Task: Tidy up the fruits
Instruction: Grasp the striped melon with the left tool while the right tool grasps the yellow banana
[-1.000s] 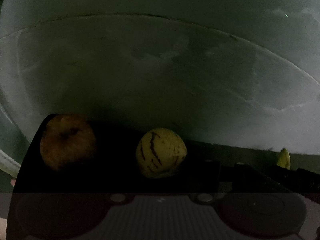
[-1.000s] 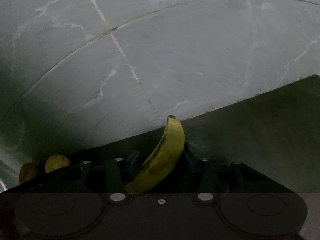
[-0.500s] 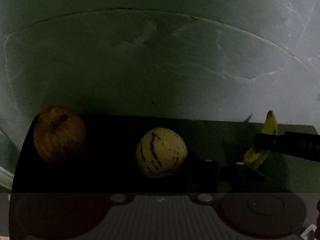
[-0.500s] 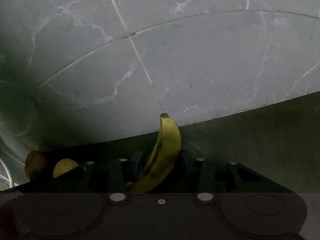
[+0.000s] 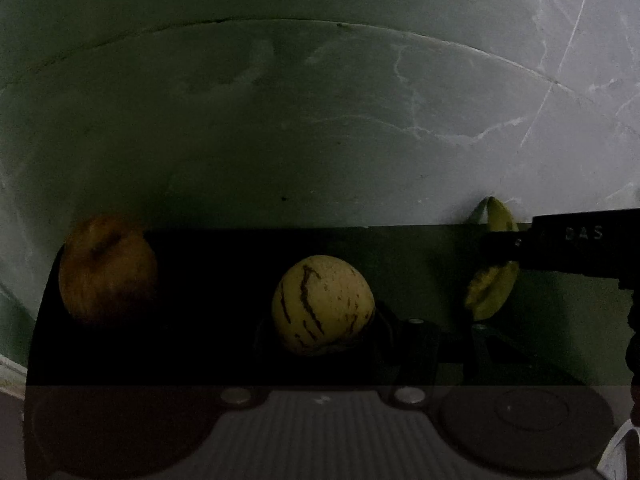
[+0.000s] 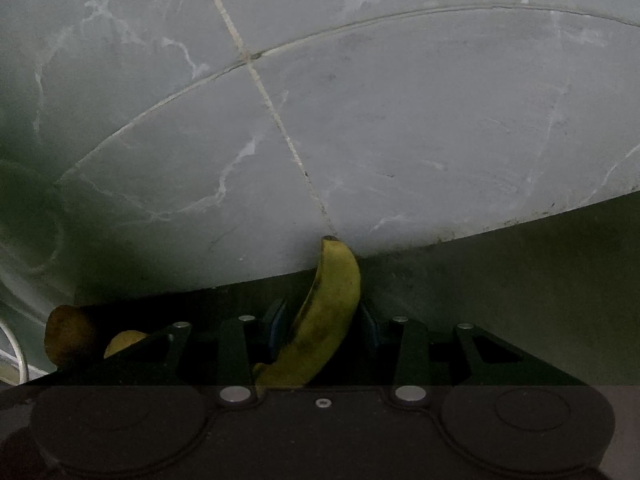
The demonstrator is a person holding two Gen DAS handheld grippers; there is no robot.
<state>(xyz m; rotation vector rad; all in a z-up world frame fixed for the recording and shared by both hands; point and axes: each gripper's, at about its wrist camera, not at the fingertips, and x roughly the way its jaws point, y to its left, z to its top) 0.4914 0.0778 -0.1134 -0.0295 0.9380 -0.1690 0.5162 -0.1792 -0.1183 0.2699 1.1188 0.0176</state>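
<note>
My right gripper [image 6: 322,320] is shut on a yellow banana [image 6: 324,320], which stands nearly upright between the blue pads over a dark green surface [image 6: 520,280]. In the left wrist view the same banana [image 5: 492,292] shows at the right, held by the right gripper's black finger [image 5: 560,244]. My left gripper [image 5: 324,320] is around a round yellow fruit with dark stripes [image 5: 322,304]; its fingers are lost in the dark. A reddish-orange apple [image 5: 106,268] rests at the left, also in the right wrist view [image 6: 68,338] beside the striped fruit [image 6: 124,340].
A grey marble tiled floor [image 6: 360,120] with grout lines lies beyond the dark surface's far edge [image 5: 280,232]. A white cable [image 6: 16,360] curls at the far left. The scene is very dim.
The right gripper with the banana has come further into the left wrist view and nearer. The apple and striped fruit stay put on the dark surface.
</note>
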